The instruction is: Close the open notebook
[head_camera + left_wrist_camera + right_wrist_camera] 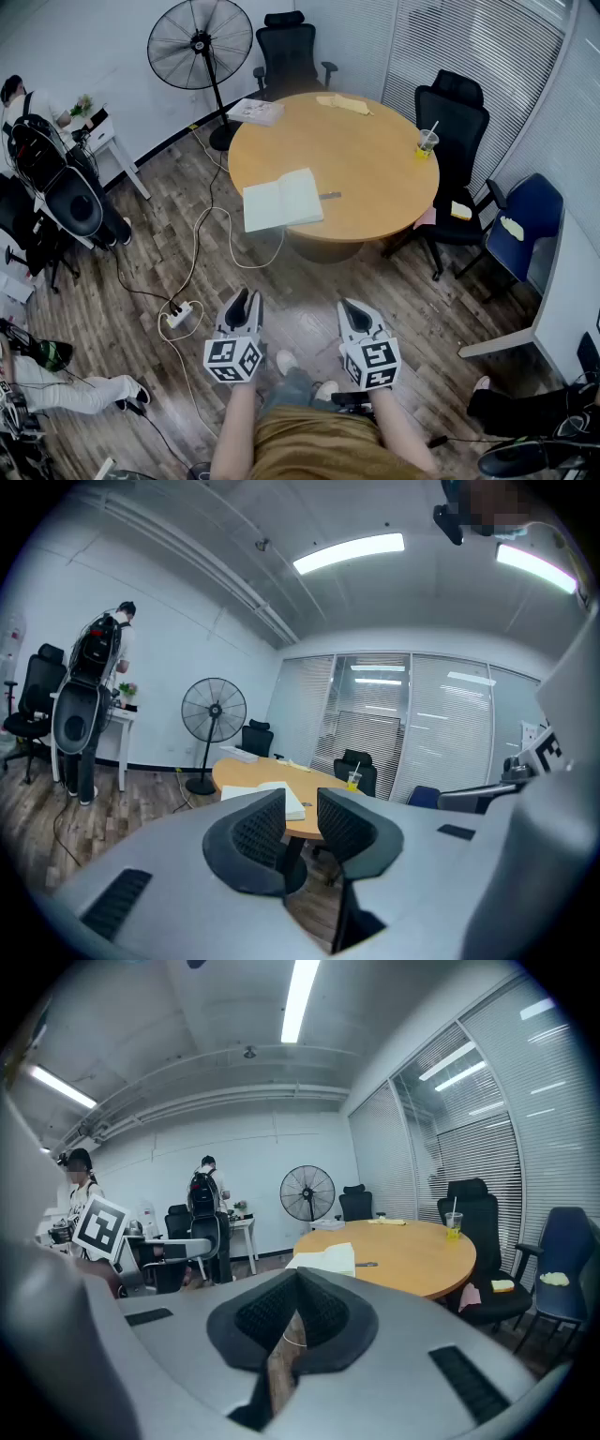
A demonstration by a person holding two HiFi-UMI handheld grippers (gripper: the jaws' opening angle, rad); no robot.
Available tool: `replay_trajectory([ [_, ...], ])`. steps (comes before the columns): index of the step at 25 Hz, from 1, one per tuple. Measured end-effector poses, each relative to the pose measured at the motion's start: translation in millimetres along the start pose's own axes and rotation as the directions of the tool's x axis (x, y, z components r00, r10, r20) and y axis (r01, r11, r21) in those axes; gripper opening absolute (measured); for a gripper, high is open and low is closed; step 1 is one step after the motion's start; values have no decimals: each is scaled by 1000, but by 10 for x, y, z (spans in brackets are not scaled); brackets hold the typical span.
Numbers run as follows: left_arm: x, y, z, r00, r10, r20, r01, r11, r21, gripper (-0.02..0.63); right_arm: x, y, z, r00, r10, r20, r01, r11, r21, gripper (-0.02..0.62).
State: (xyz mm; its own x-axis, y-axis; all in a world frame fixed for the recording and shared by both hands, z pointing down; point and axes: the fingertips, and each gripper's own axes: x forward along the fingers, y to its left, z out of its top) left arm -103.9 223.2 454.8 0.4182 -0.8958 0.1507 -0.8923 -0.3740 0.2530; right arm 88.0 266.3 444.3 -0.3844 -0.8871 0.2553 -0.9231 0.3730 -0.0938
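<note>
The open notebook lies flat with its white pages up, near the front-left edge of the round wooden table. A pen rests just right of it. Both grippers are held low over the floor, well short of the table. My left gripper is open with nothing between its jaws; its own view looks past the left gripper at the notebook. My right gripper is shut and empty. The right gripper view shows the right gripper, with the notebook beyond it.
A drink cup with a straw, a closed book and a yellow cloth sit further back on the table. Black office chairs ring it. A floor fan stands behind. A power strip with cables lies left of my feet.
</note>
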Motion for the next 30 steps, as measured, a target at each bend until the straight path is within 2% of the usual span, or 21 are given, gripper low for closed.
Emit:
replay_trajectory([
  [9, -58, -195, -9, 1000, -14, 6, 14, 1000, -2, 121, -184, -72, 16, 1000, 2, 23, -2, 1000, 3, 11],
  [19, 8, -94, 51, 1000, 20, 19, -19, 1000, -20, 121, -167, -258, 79, 998, -28, 52, 27, 999, 22, 11],
  [24, 215, 26, -15, 1000, 31, -2, -31, 999, -22, 121, 54, -396, 13, 999, -33, 32, 32, 999, 43, 11],
  [30, 647, 328, -152, 997, 62, -38, -64, 996, -57, 121, 600, -589, -45, 1000, -12, -18, 13, 999, 43, 11],
])
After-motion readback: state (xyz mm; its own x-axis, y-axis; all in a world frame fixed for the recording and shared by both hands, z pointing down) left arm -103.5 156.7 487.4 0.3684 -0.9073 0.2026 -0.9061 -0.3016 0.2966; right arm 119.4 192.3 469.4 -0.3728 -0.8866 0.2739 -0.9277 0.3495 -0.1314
